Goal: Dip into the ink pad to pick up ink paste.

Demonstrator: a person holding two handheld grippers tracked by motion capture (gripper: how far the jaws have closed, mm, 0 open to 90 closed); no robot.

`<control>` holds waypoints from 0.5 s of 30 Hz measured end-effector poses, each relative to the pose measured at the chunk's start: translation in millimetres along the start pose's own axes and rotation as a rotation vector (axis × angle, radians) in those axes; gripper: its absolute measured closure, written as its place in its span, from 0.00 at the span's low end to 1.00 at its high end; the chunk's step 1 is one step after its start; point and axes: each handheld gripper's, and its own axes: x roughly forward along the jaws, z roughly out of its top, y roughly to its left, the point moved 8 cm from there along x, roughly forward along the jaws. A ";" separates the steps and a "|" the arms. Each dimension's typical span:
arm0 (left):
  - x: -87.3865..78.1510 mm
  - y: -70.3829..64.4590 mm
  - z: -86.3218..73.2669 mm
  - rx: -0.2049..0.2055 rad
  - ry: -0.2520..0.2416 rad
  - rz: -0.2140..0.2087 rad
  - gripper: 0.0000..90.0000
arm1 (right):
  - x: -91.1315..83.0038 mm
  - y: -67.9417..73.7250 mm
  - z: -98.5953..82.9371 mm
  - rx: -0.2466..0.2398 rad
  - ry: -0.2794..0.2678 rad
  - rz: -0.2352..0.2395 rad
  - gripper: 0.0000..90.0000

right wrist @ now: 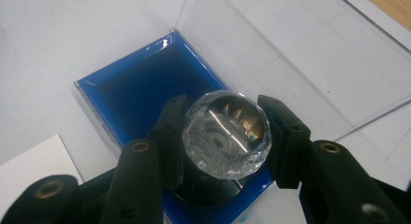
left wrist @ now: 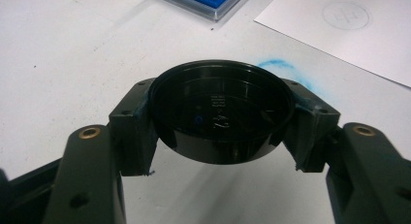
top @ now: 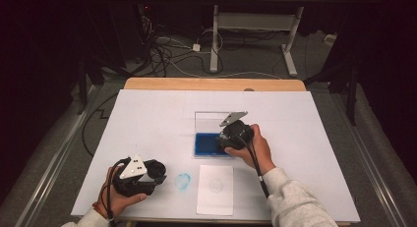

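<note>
A white sheet covers the table (top: 147, 124), with dark floor and cables beyond it. Nearest the person, the left gripper (top: 158, 175) is held low at the left, its jaws closed around a round black lid (left wrist: 220, 112), which is gripped by its rim and kept just above the sheet. Just beside it a blue ink smudge (top: 183, 182) is seen, and next to that a white paper (top: 215, 189) bearing a faint round impression. Farther out, the right gripper (top: 222, 141) is clamped on the faceted clear knob of a stamp (right wrist: 227, 134), whose dark base is pressed down onto, or held just over, the blue ink pad (right wrist: 131, 88); contact cannot be told. The pad's clear hinged cover (top: 211, 121) stands open behind it. The stamp's axis runs upright, straight down into the pad. The paper lies toward the person from the stamp, nearer the right gripper than the left, so the coming move is judged to be a lift and a draw back to it.
</note>
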 end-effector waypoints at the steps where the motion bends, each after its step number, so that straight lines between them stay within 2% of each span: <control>1: 0.0 -0.1 0.3 0.001 -0.001 0.000 0.41 | 0.4 0.0 0.4 0.000 -0.002 -0.002 0.64; 9: 0.2 -0.1 0.6 0.003 -0.002 -0.001 0.41 | -1.9 2.5 -2.4 -0.029 0.001 -0.019 0.64; 15: -1.3 0.0 -0.2 0.001 -0.003 0.003 0.41 | -5.1 2.2 -6.1 -0.027 -0.004 -0.013 0.64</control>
